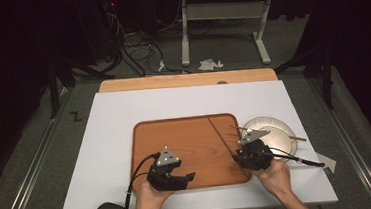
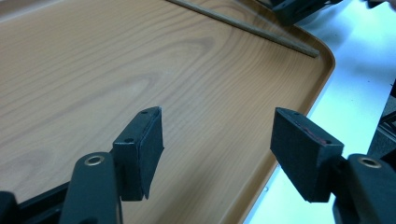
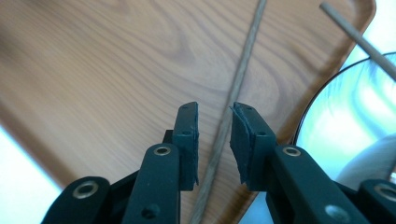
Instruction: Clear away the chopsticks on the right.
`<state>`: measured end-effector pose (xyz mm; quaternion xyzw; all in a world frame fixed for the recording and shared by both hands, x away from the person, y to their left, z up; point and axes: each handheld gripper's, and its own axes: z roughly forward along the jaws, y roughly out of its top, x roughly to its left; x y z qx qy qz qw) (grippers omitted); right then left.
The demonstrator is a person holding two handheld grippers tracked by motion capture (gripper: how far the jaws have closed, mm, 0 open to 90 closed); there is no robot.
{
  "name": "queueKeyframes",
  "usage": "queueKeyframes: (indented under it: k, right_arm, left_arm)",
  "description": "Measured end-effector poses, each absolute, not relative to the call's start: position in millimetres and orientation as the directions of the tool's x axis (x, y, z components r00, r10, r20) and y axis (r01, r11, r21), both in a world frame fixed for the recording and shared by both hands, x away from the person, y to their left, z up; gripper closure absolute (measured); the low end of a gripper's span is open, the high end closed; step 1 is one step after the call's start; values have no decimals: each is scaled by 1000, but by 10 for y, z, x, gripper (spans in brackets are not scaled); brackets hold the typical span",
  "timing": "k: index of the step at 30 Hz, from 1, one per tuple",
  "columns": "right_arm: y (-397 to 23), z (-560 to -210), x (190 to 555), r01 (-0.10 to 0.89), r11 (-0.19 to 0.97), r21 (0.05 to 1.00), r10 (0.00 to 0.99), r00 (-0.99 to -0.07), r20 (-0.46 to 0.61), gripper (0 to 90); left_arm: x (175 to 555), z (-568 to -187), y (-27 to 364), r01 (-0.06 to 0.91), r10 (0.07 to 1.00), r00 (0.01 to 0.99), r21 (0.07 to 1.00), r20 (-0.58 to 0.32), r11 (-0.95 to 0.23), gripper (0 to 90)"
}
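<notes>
- Right gripper (image 3: pixel 214 140): jaws slightly parted, straddling a thin wooden chopstick (image 3: pixel 233 100); a narrow gap shows on each side of the stick, so the pads do not pinch it. In the high view this gripper (image 1: pixel 239 156) sits over the right edge of the tray.
- Left gripper (image 2: pixel 217 149): jaws spread wide, nothing between them, bare tray surface beneath. In the high view it (image 1: pixel 191 175) sits over the tray's near edge, pointing right.
- Chopstick: lies flat on the wooden tray (image 1: pixel 176 135), running from the right gripper's jaws away toward the tray's far edge; in the left gripper view it (image 2: pixel 243 27) lies well beyond the jaws.
- Second chopstick (image 3: pixel 359 39): just right of the right gripper, resting across the rim of a white bowl (image 1: pixel 281 129).
- Bowl: stands beside the tray's right edge, on the white board (image 1: pixel 106 141); apart from the stick, its contents cannot be told.
- Nothing lies between either gripper and the first chopstick.
</notes>
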<state>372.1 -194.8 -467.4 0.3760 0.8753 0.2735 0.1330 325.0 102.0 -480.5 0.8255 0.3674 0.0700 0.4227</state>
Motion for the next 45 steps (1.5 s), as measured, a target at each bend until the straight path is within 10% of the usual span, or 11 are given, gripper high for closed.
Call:
queueKeyframes:
  k: [45]
  right_arm:
    - [-3418, -3931, 4063, 524, 473, 708, 818, -561, -131, 738]
  left_arm:
    - [3268, -4806, 1053, 557, 681, 705, 748, -198, -360, 345]
